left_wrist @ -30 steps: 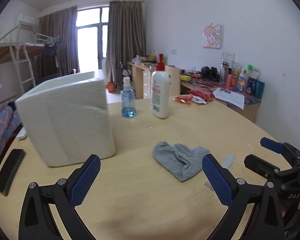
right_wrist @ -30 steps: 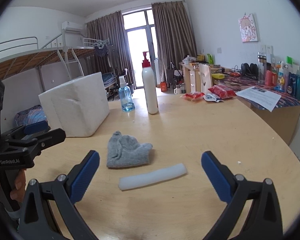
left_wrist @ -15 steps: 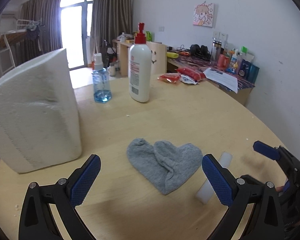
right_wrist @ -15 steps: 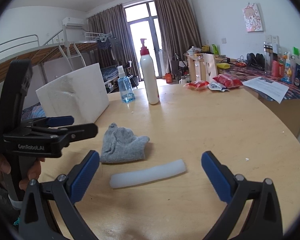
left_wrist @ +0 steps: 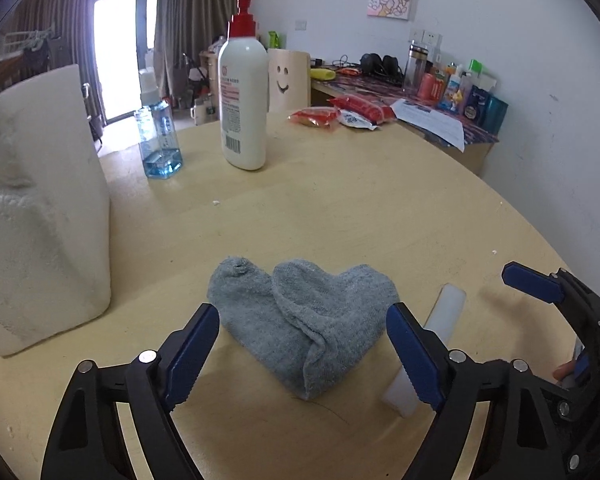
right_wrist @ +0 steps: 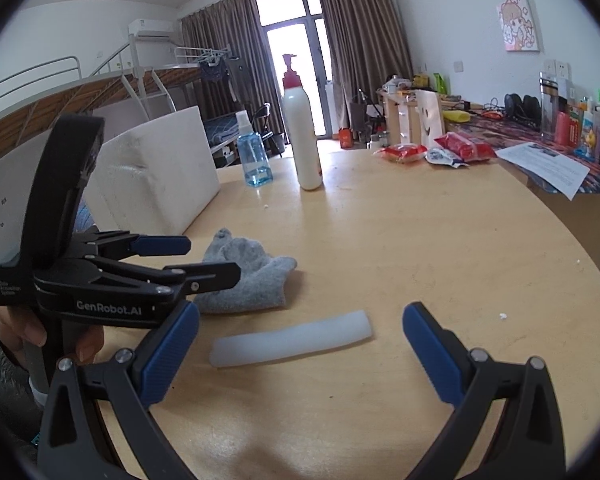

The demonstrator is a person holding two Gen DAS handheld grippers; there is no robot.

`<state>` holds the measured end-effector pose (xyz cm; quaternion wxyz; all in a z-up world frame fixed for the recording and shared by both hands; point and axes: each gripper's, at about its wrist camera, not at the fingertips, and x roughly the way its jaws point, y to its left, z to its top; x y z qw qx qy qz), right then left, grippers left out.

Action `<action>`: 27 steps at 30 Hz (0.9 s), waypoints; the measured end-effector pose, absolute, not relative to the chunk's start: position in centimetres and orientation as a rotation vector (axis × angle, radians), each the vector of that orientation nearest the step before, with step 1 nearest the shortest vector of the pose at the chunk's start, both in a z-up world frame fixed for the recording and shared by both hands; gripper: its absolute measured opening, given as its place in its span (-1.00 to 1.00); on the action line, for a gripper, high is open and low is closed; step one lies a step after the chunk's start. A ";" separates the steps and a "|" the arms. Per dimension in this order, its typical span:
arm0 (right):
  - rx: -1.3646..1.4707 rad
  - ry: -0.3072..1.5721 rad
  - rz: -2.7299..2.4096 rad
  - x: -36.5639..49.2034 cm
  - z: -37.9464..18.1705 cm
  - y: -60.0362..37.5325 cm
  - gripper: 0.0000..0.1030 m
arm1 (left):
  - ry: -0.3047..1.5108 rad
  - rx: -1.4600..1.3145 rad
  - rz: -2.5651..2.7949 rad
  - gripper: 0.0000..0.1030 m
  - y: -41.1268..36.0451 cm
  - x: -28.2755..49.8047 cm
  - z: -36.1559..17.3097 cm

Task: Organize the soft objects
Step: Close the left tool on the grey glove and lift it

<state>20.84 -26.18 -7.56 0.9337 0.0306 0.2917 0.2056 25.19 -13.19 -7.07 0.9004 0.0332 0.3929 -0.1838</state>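
A crumpled grey cloth (left_wrist: 300, 316) lies on the round wooden table (left_wrist: 340, 208). My left gripper (left_wrist: 302, 336) is low over it, pointing steeply down. Its jaws are closing with the cloth between them, and the blue pads (left_wrist: 192, 344) stand at the cloth's edges without pressing it. In the right wrist view the left gripper (right_wrist: 196, 258) hangs over the cloth (right_wrist: 252, 276). A white foam stick (right_wrist: 292, 338) lies crosswise just ahead of my open right gripper (right_wrist: 300, 320), nothing touching its pads. The stick (left_wrist: 444, 316) also shows right of the cloth.
A big white foam block (left_wrist: 32, 220) stands at the left. Behind are a blue spray bottle (left_wrist: 158, 136) and a white pump bottle (left_wrist: 244, 100). Red snack packets (left_wrist: 340, 114) lie at the far edge. A hand (right_wrist: 28, 332) holds the left gripper.
My left gripper has moved forward and down onto the grey cloth and tilted lower; its jaws have narrowed around it. The right gripper has hardly shifted.
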 end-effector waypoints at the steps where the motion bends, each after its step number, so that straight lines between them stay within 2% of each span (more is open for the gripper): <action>1: 0.062 0.602 0.424 20.9 -7.6 -26.3 0.99 | 0.816 0.069 -0.384 0.57 -13.2 25.3 -7.2; 3: 0.058 0.607 0.419 20.9 -7.6 -26.4 0.99 | 0.826 0.066 -0.392 0.44 -13.3 25.6 -7.4; 11: 0.053 0.626 0.433 21.0 -7.8 -26.7 0.99 | 0.872 0.070 -0.396 0.18 -13.6 26.7 -8.7; 19: 0.054 0.637 0.448 21.1 -7.9 -26.6 0.99 | 0.896 0.051 -0.415 0.15 -13.4 27.1 -9.0; 22: 0.053 0.642 0.447 21.1 -7.9 -26.6 0.99 | 0.892 0.069 -0.410 0.03 -13.6 26.9 -9.1; 25: 0.049 0.649 0.452 21.2 -7.9 -26.5 0.99 | 0.875 0.112 -0.388 -0.23 -13.8 26.5 -9.2; 27: 0.044 0.653 0.448 21.2 -8.0 -26.3 0.99 | 0.874 0.099 -0.386 -0.51 -13.4 26.6 -9.2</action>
